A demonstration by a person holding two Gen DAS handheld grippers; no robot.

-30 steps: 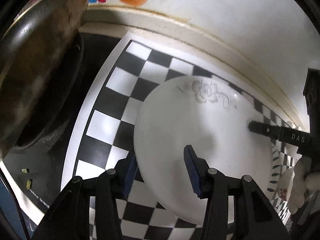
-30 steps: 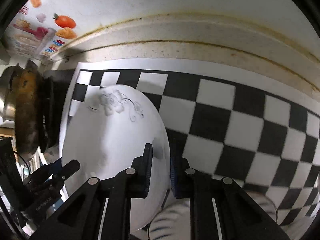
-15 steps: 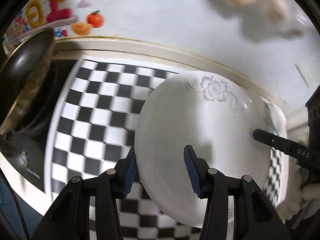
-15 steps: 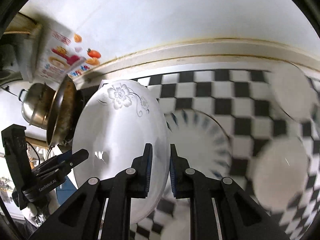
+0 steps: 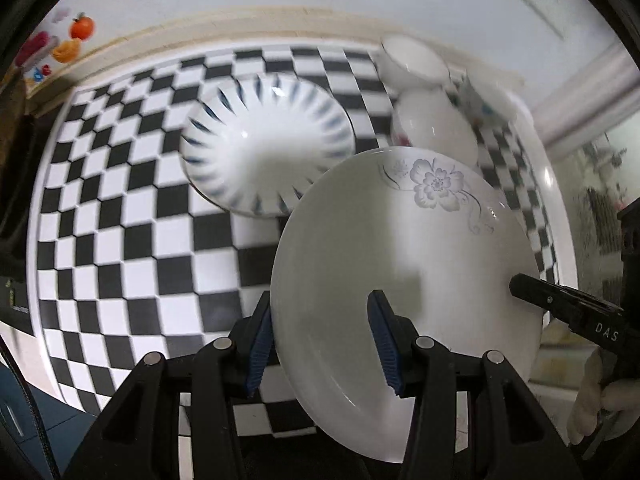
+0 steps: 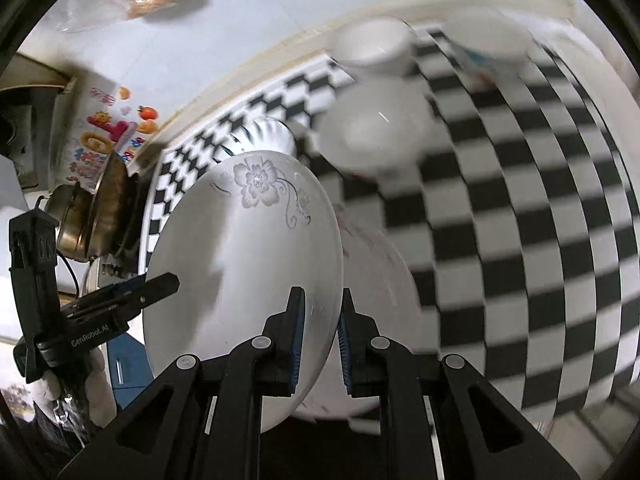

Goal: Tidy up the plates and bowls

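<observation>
Both claws on the same flower-print plate (image 5: 404,264), held tilted above the checkered counter (image 5: 120,216).

Left claw (image 5: 322,340): jaws narrow-to-medium, straddling the plate's near rim, one blue pad (image 5: 260,344) behind the rim, the other over the plate's face. Pad contact on the inner side not clear from the left wrist view; reads as a grip on the rim.

Right claw (image 6: 318,340): nearly closed, pinching the plate's rim between both pads. In the left wrist view its black finger (image 5: 560,304) sits at the plate's right edge, with a white-gloved hand (image 5: 600,400) below it, lower right of frame.

Plate fills lower centre-right in the left view, centre-left in the right view, grey flower at its upper rim.

Other dishes on the counter:
- blue-striped plate (image 5: 266,144), upper centre, partly behind the held plate
- white bowl (image 5: 434,128) upper right, just beside a second white bowl (image 5: 412,60) near the wall
- a third, blurred bowl (image 5: 486,98) with coloured marks, far right

Wok (image 6: 108,200) and a steel pot (image 6: 66,204) at left of the right view, fruit sticker (image 6: 108,136) on the wall above.
</observation>
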